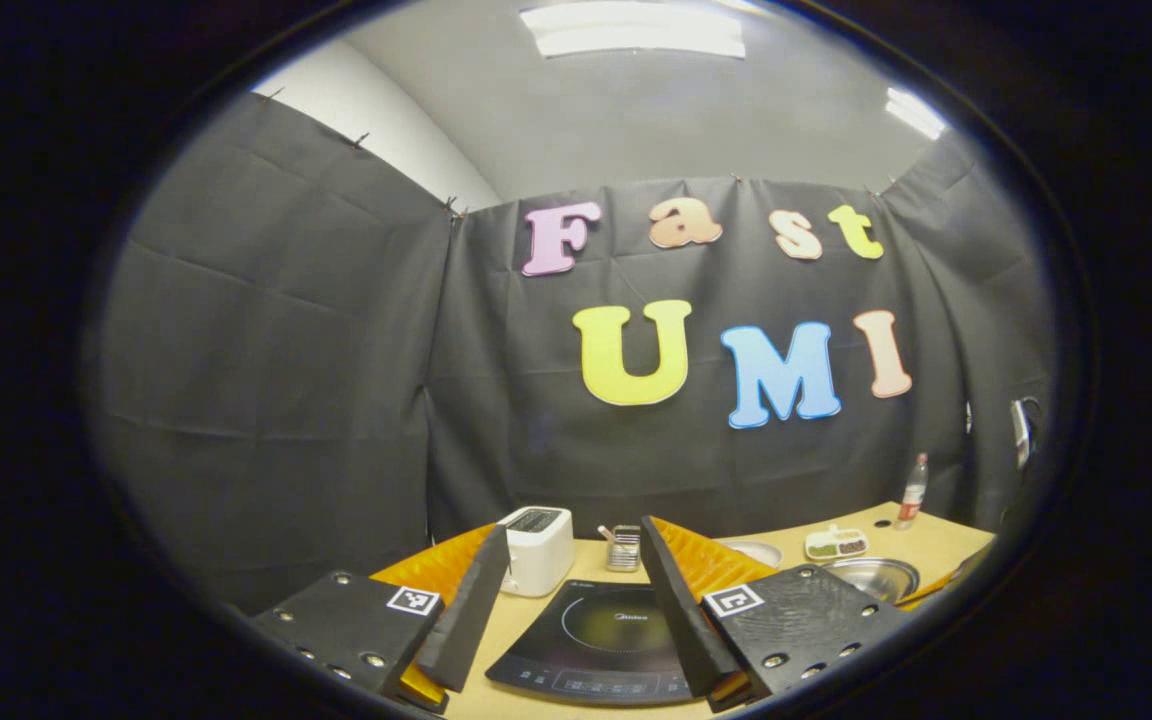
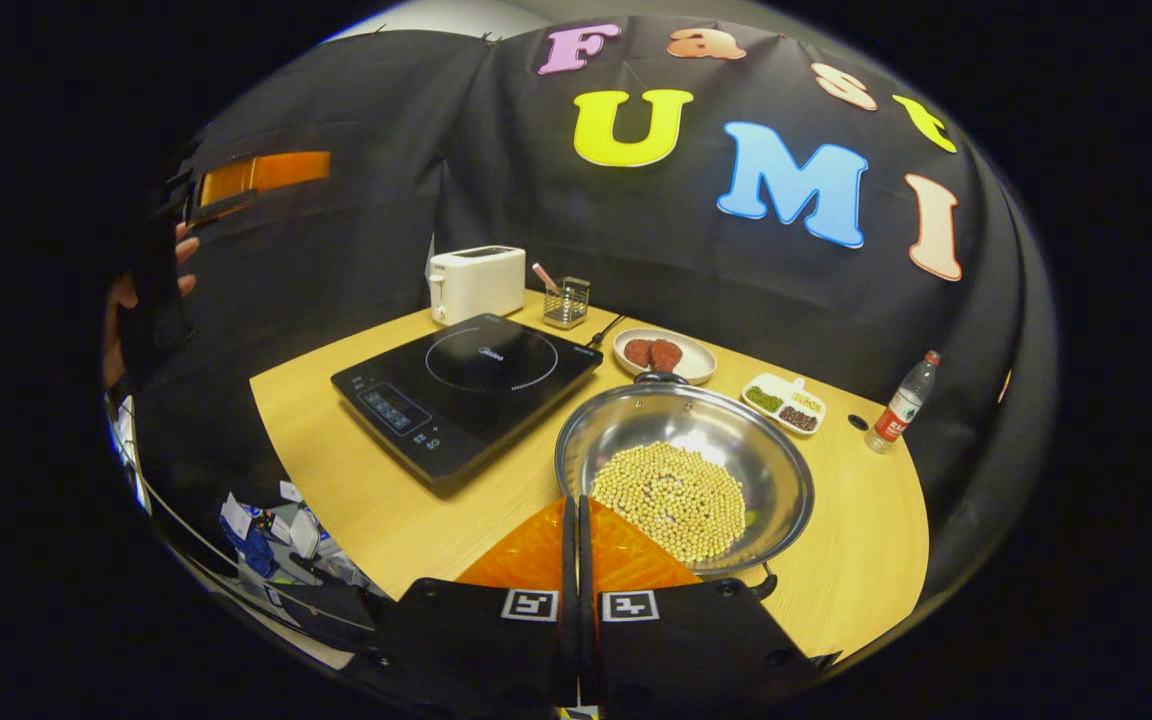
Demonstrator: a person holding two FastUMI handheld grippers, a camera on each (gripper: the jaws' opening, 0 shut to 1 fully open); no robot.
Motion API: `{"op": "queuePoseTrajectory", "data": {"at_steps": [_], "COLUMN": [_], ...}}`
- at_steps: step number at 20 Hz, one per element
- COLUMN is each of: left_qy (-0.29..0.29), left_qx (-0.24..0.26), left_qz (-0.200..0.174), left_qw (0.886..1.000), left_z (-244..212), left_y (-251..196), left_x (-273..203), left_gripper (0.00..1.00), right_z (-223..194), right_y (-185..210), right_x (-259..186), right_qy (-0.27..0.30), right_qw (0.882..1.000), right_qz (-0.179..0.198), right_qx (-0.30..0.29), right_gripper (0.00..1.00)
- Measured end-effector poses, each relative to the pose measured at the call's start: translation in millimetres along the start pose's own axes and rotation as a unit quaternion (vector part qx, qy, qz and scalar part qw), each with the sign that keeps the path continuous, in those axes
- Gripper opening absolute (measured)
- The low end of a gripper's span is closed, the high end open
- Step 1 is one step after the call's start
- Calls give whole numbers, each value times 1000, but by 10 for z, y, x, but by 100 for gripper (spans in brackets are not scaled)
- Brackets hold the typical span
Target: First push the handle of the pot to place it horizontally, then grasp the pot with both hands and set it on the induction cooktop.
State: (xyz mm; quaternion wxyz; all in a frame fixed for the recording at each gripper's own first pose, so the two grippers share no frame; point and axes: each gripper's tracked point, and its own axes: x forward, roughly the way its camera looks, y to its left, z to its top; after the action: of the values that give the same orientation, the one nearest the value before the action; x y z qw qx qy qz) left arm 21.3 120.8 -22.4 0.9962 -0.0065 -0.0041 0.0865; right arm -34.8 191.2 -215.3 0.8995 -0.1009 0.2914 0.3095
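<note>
Right hand-held gripper, fingers together, hovers beside pot.

Shiny metal pot, wooden table

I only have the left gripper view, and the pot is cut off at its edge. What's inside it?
Observer: In the right gripper view the pot holds a heap of pale beans.
Operator: Where are its handles?
Observer: The far handle sits at the rim toward the wall, the near handle at the rim toward the camera.
Operator: And the right gripper?
Observer: The right gripper has its fingers closed together by the pot's near rim, holding nothing.
</note>
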Motion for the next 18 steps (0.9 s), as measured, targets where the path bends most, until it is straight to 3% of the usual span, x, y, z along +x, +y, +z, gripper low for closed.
{"op": "queuePoseTrajectory", "data": {"at_steps": [10,15,18], "left_qy": [6,10,13], "left_qx": [18,19,23], "left_qz": [-23,-29,-32], "left_qw": [1000,999,999], "left_z": [11,-25,-43], "left_y": [-545,-709,-780], "left_x": [155,200,230], "left_gripper": [80,82,77], "right_z": [-587,-814,-912], "right_y": [-175,-375,-535], "right_x": [197,263,275], "right_qy": [71,99,109], "right_qw": [997,994,992], "right_qz": [32,19,3], "right_qx": [9,31,59], "right_gripper": [2,2,2]}}
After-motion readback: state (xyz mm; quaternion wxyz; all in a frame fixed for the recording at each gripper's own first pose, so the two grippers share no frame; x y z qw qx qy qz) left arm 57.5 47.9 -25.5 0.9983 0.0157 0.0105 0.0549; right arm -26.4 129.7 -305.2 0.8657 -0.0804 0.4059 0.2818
